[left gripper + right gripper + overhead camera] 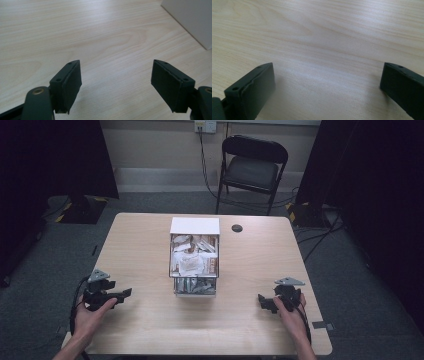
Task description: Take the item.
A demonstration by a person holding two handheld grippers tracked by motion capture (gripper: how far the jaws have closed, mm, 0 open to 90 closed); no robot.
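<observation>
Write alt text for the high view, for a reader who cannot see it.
A white drawer unit stuffed with papers and small items stands at the middle of a light wooden table. A person's hands rest near the front edge, the left gripper and right gripper both open and empty, pointing inward. A black folding chair stands behind the table.

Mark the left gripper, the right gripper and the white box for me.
left gripper (pixel 125 294), high view, between its jaw tips.
right gripper (pixel 263 301), high view, between its jaw tips.
white box (pixel 194 226), high view, its closed white top.
</observation>
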